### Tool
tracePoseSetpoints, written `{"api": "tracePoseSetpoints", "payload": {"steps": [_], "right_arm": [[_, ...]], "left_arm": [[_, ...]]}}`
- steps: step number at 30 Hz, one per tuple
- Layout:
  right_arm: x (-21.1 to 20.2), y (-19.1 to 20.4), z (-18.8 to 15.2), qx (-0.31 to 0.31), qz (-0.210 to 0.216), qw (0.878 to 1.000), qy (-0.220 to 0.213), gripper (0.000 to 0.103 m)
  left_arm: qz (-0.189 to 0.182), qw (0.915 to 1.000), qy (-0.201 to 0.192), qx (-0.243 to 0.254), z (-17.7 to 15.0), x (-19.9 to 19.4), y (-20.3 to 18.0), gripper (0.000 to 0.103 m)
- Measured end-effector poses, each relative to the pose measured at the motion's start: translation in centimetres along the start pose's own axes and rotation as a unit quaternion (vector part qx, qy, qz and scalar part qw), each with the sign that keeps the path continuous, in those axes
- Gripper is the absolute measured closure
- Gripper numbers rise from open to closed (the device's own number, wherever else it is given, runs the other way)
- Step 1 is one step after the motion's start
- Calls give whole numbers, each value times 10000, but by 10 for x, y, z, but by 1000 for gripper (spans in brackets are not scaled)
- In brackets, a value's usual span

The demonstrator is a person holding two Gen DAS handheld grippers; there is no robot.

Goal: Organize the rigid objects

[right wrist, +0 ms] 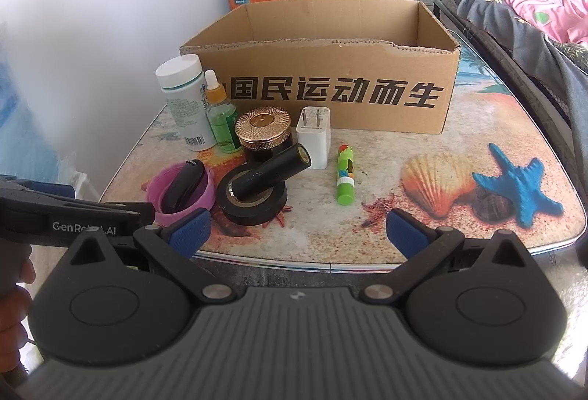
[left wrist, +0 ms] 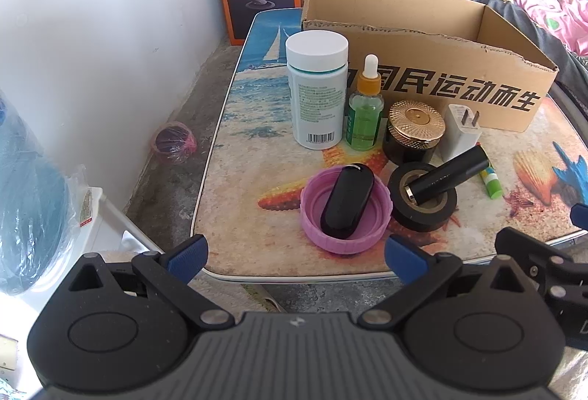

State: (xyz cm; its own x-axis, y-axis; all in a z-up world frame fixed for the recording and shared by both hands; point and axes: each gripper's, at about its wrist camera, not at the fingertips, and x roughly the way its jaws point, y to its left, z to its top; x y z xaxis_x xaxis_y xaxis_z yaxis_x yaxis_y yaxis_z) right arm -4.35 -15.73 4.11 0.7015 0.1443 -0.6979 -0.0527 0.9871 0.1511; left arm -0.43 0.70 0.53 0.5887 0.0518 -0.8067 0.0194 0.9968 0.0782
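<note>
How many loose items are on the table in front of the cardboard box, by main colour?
White: 2, the pill bottle and charger plug
Green: 2, the dropper bottle and glue stick
Black: 4, the gold-lidded jar, tape roll, tube and oval case
Pink: 1, the cap
Total: 9

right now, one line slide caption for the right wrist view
Open right gripper faces small items, including a black tape roll, before an open cardboard box.
</note>
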Motion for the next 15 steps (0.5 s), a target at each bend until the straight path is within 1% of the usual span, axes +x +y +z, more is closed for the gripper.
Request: {"api": "tracePoseSetpoints", "payload": {"steps": [15], "right_arm": [[0,-2,5,14,21,10000,-76,1]], "left_arm": [[43,10000,-3,12,4,0,1,0]]}}
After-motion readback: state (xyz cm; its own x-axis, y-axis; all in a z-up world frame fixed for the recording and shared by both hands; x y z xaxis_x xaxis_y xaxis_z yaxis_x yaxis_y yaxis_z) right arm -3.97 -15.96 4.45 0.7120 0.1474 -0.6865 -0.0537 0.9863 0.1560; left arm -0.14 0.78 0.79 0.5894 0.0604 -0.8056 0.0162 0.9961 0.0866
